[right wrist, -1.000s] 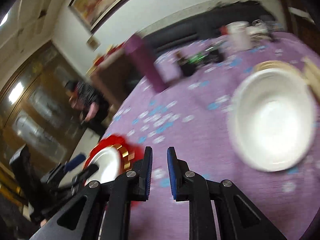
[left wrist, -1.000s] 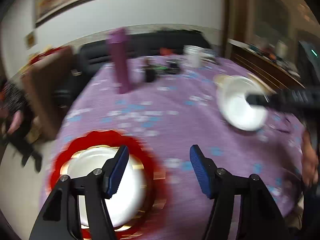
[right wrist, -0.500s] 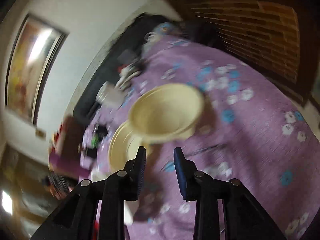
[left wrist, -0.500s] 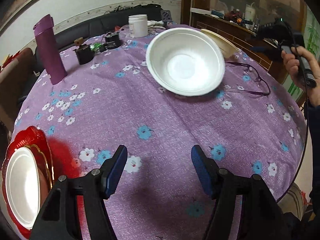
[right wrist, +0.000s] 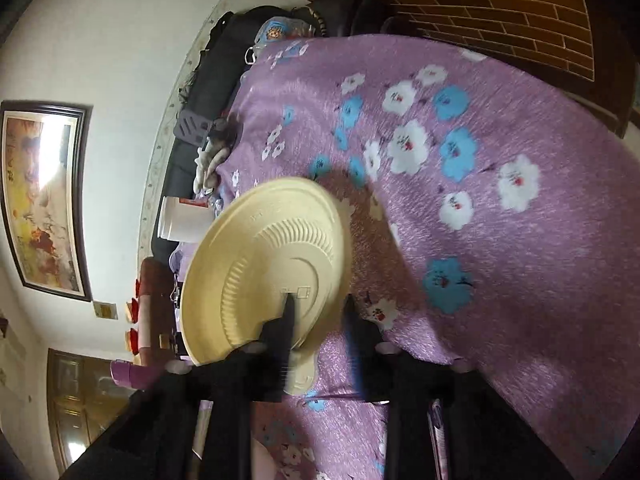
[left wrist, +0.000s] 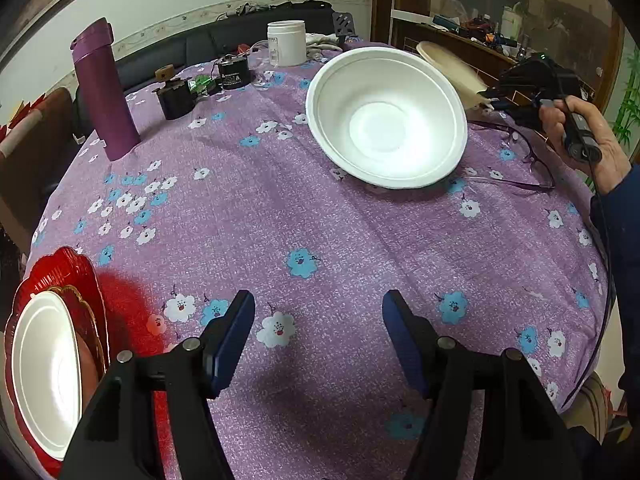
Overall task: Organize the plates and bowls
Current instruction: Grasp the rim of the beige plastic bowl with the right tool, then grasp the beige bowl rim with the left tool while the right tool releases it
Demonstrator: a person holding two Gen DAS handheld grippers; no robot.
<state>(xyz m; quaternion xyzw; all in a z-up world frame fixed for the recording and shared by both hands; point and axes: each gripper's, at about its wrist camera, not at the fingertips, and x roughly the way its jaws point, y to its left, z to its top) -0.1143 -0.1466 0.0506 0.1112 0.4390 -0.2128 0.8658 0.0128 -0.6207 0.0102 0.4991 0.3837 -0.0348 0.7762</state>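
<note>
A white bowl (left wrist: pixel 386 118) sits on the purple flowered tablecloth (left wrist: pixel 304 216), well ahead of my left gripper (left wrist: pixel 319 312), which hangs open over bare cloth with nothing between its fingers. At the lower left a red plate (left wrist: pixel 60 268) carries another white bowl (left wrist: pixel 46 364). A cream plate (right wrist: pixel 264 264) is tilted up off the cloth with its rim between the blurred fingers of my right gripper (right wrist: pixel 319 316), which is shut on it. In the left wrist view the same cream plate (left wrist: pixel 448 66) slants behind the white bowl, with the right gripper (left wrist: pixel 490 96) at its edge, held by a hand (left wrist: pixel 588 140).
A tall purple flask (left wrist: pixel 106 92), a white jar (left wrist: pixel 286 42) and small dark gadgets (left wrist: pixel 176 96) stand at the table's far side. Spectacles (left wrist: pixel 516 160) lie right of the white bowl. A dark sofa (left wrist: pixel 224 36) and a wooden cabinet (left wrist: pixel 460 40) stand behind.
The left view swung from over the red plate to the middle of the table. My right gripper left the white bowl, rolled toward the cream plate and closed on its rim.
</note>
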